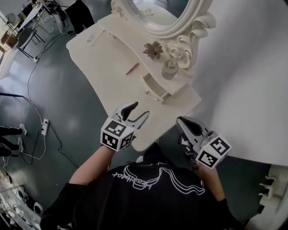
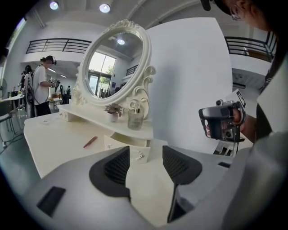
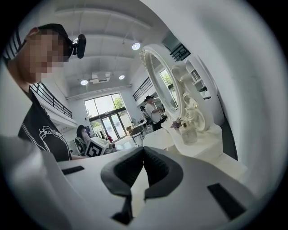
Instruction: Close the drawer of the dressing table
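fingers [image 1: 129,108] of the left gripper [image 1: 137,112] stand spread with nothing between them in the head view, and they aim up toward the mirror [image 1: 155,11]. the drawer [image 1: 155,88] of the dressing table [image 1: 108,58] juts out from under the shelf [image 1: 182,81] at the mirror's foot, open toward the person. it lies between the mirror and those fingers, near them but apart. the right gripper [image 1: 182,122] hangs farther from the mirror, out past the table's edge on the mirror's right side, so the left one looks nearer and better lined up. in the left gripper view the gap between the two pads is bare, and the drawer front shows straight ahead through it, below the mirror, with its small knob [image 2: 140,155] nearly on the centre line. the front's long axis runs sideways, parallel to the mirror's base, so the drawer slides toward the mirror, which is about where these jaws point. a flat push on that front, near the knob, should send it home without skewing it. in the right gripper view the pads meet at their tips, pressed together on nothing. the mirror [image 3: 164,85] stands ahead and to the right, seen at a slant, and the drawer beneath it cannot be picked out from here, so i judge this hand poorly placed for the push.
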### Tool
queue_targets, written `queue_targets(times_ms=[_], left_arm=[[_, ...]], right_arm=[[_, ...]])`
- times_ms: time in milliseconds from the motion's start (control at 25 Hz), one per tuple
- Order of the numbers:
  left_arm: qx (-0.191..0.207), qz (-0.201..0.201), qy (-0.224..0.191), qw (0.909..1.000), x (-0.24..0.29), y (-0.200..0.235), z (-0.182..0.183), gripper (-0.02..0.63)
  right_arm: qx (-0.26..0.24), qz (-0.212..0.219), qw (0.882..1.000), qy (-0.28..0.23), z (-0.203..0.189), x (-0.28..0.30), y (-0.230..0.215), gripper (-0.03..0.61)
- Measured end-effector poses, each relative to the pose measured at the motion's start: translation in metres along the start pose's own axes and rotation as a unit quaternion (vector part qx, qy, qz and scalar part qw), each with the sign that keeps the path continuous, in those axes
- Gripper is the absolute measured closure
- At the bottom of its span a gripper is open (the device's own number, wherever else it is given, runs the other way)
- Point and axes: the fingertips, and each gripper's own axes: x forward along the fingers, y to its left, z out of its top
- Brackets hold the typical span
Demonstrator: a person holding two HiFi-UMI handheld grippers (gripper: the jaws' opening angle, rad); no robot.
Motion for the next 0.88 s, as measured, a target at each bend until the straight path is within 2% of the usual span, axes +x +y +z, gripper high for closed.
queue_targets(times_ms=[440,880], left_arm=[[0.027,0.025,0.072,0.9968,0.055,0.039,-0.029,0.385],[0.061,0.038,0.118,0.9904,0.09,0.063,-0.047,0.385]], right_arm=[[0.005,-0.006,1.0,0.014,0.007,0.007,-0.035,0.574],[0.012,-0.007,1.0,0.021,0.008,0.015,-0.052,0.574]])
